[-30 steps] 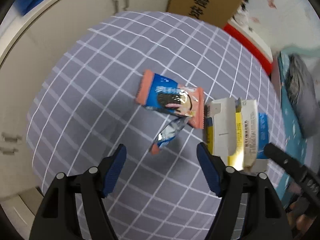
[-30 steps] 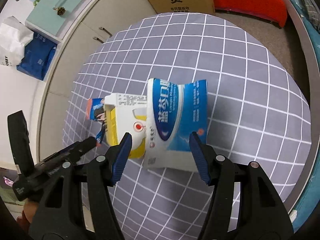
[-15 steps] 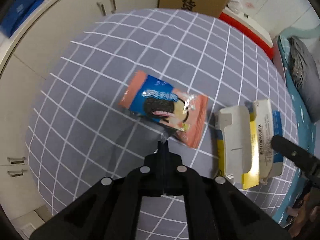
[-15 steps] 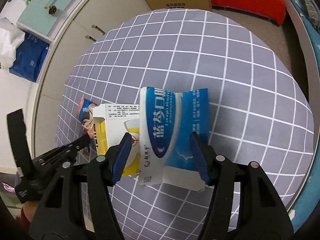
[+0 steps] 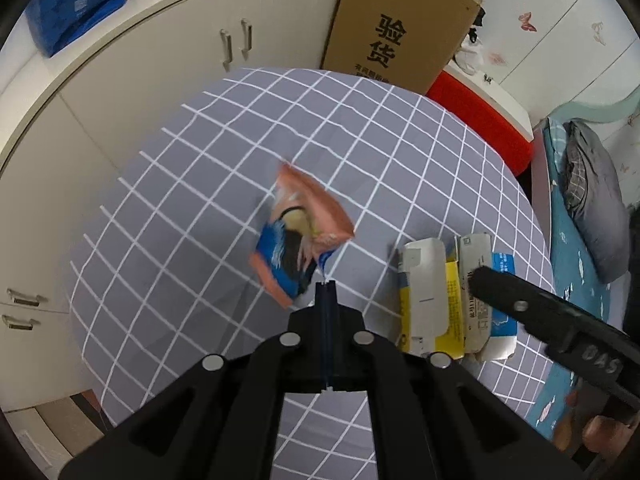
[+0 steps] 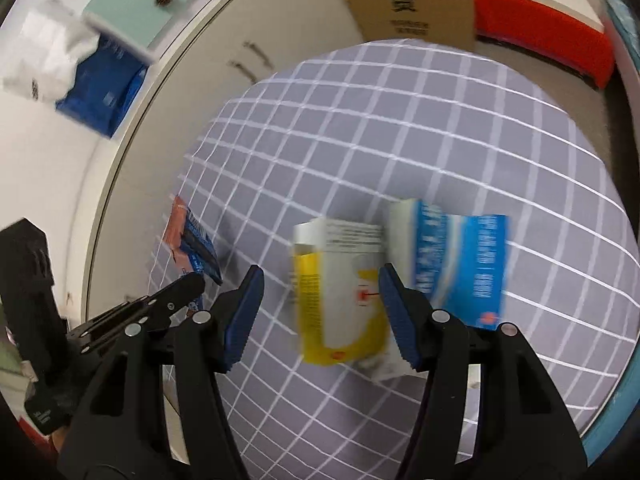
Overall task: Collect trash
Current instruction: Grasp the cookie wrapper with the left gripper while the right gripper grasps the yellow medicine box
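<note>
My left gripper (image 5: 327, 285) was clamped on a corner of the cookie wrapper (image 5: 298, 236), lifting it off the checked tablecloth (image 5: 200, 200). My right gripper (image 6: 320, 316) stood wide, holding nothing, over the yellow box (image 6: 340, 300) beside the blue box (image 6: 464, 264).

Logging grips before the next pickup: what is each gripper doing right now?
Left gripper: shut on the cookie wrapper.
Right gripper: open, holding nothing, jaws over the yellow-and-white box.

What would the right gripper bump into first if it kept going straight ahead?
Probably the yellow and white box: it lies on the checked cloth right between the right gripper's open fingers. Depth is hard to judge, since the picture is blurred.
</note>
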`<control>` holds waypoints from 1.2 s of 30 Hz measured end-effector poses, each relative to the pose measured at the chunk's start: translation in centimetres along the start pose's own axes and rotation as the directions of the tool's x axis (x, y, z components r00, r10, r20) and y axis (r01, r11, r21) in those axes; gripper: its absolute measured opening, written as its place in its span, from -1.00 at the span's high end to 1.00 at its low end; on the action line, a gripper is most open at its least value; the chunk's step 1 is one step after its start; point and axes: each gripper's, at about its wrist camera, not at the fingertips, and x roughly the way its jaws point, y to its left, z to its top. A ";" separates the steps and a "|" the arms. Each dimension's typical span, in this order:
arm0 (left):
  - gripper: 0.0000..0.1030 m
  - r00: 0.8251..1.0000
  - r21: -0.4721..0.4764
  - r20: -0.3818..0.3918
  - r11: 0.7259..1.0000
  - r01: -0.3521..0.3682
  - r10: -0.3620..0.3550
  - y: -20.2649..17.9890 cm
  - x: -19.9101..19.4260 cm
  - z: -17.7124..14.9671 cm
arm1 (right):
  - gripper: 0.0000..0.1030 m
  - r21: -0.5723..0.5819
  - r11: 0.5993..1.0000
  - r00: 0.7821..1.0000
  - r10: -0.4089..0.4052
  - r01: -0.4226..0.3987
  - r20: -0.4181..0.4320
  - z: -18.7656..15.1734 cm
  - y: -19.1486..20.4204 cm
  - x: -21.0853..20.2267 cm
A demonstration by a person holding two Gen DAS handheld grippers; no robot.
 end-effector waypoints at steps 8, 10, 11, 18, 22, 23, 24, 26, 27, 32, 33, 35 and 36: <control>1.00 1.000 -0.018 -0.004 1.000 -0.002 0.002 0.7 -0.4 -1.2 | -0.32 -0.087 0.977 0.975 -0.201 0.193 -0.094 -0.3 2.2 5.6; 1.00 1.000 -0.016 -0.002 1.000 0.000 0.000 0.6 -0.4 -1.4 | -0.37 -0.113 0.970 0.969 -0.228 0.217 -0.093 -0.3 2.7 6.3; 1.00 1.000 -0.017 0.000 1.000 0.002 -0.002 0.5 -0.5 -1.6 | -0.37 -0.134 0.967 0.968 -0.232 0.219 -0.092 -0.3 2.9 6.6; 1.00 0.999 -0.021 0.021 0.999 0.031 -0.030 -0.1 -1.4 -2.1 | -0.05 -0.123 0.986 0.987 -0.128 0.116 -0.097 -1.0 3.2 6.3; 1.00 0.998 -0.041 0.027 0.997 0.063 -0.062 -0.4 -2.2 -2.5 | -0.05 -0.081 0.996 0.996 -0.045 0.039 -0.081 -2.6 2.5 4.1; 1.00 0.997 -0.043 0.033 0.996 0.073 -0.072 -0.7 -2.7 -2.7 | -0.05 -0.065 0.998 0.997 -0.026 0.021 -0.073 -2.8 2.1 3.4; 1.00 0.996 -0.038 0.041 0.996 0.079 -0.077 -1.1 -3.1 -2.8 | -0.05 -0.051 0.999 0.998 -0.010 0.007 -0.062 -3.0 1.7 2.6; 1.00 0.995 -0.016 0.055 0.996 0.089 -0.088 -2.2 -3.9 -3.0 | -0.05 -0.024 0.999 0.999 0.020 -0.021 -0.043 -3.2 0.9 1.2; 1.00 0.994 -0.008 0.060 0.995 0.096 -0.095 -2.9 -4.3 -3.1 | -0.05 -0.006 0.999 0.999 0.034 -0.034 -0.026 -3.3 0.1 0.1; 1.00 0.985 0.051 0.085 0.988 0.144 -0.148 -7.6 -6.2 -3.8 | -0.06 0.057 0.995 0.996 0.073 -0.076 0.058 -3.9 -2.6 -4.4; 1.00 0.984 0.072 0.087 0.986 0.150 -0.156 -8.8 -6.5 -4.0 | -0.06 0.076 0.994 0.994 0.077 -0.083 0.078 -4.5 -3.8 -5.5; 1.00 0.981 0.119 0.087 0.980 0.161 -0.172 -11.9 -7.1 -4.8 | -0.06 0.110 0.990 0.991 0.080 -0.092 0.108 -5.5 -6.1 -7.4; 1.00 0.980 0.137 0.084 0.976 0.167 -0.179 -13.2 -7.2 -5.2 | -0.06 0.131 0.987 0.989 0.075 -0.092 0.125 -6.4 -7.6 -8.6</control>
